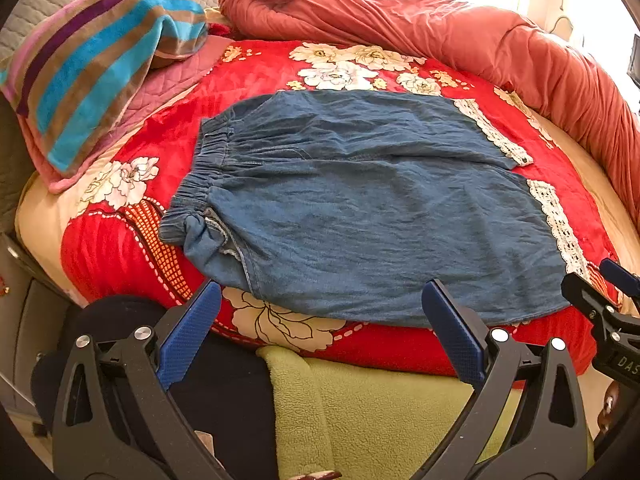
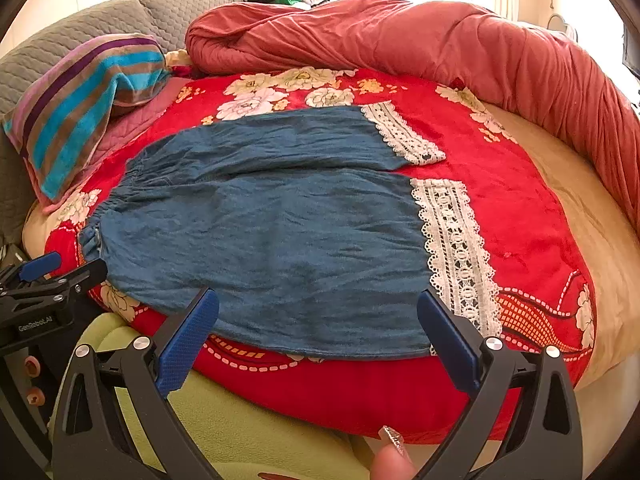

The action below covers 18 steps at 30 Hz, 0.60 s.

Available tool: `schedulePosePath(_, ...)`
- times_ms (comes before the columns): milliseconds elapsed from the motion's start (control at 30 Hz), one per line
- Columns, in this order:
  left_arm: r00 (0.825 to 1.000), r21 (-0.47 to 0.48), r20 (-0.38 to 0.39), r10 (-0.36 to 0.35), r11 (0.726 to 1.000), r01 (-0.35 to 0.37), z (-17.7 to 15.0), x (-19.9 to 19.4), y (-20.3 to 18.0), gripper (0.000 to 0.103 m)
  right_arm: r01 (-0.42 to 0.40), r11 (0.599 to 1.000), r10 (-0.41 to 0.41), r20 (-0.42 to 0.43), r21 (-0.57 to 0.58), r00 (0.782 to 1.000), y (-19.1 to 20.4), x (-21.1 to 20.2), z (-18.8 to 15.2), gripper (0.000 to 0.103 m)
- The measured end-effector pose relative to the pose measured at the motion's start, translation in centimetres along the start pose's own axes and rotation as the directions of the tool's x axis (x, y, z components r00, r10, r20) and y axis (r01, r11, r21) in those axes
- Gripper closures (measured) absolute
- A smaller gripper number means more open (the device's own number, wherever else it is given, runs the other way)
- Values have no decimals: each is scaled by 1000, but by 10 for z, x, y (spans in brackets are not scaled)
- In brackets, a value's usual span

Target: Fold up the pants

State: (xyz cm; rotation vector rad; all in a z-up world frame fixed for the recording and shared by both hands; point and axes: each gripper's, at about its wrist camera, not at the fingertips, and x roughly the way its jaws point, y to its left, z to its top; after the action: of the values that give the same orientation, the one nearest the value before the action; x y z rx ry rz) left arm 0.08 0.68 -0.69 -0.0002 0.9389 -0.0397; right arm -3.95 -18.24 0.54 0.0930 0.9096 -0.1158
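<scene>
The blue denim pants with an elastic waistband and white lace cuffs [image 1: 360, 204] lie spread flat on a red plush blanket printed with white flowers [image 1: 256, 64], straight ahead of both tools. The left gripper [image 1: 320, 300] is released, its blue-padded jaws spread wide and holding nothing; between its fingertips lies the near edge of the pants, with the gathered waistband ahead and to its left and the lace cuffs ahead and to its right. The right gripper [image 2: 318, 308] is likewise spread wide and empty; its left pad overlaps the near hem of the denim in view, and its right pad sits just beside the nearer lace cuff [image 2: 456, 256], though contact cannot be judged. In the right wrist view the left gripper shows at the far left edge, just beside the waistband corner; in the left wrist view the right gripper shows at the far right edge, near the end of the nearer cuff. Beyond the pants, a bunched salmon-red quilt [image 2: 400, 40] curves along the far and right sides, and a striped turquoise, brown and purple pillow [image 1: 100, 64] rests far to the left. Below both tools lies a light green fleece cloth [image 1: 380, 420]. A fingertip [image 2: 390, 462] shows at the bottom of the right wrist view.
</scene>
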Motion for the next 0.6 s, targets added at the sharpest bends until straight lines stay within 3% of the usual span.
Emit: schedulePosePath(600, 999, -38, -21, -39, 999, 38, 3, 10, 11, 8, -13, 999, 13, 9, -33, 1000, 11, 5, 7, 4)
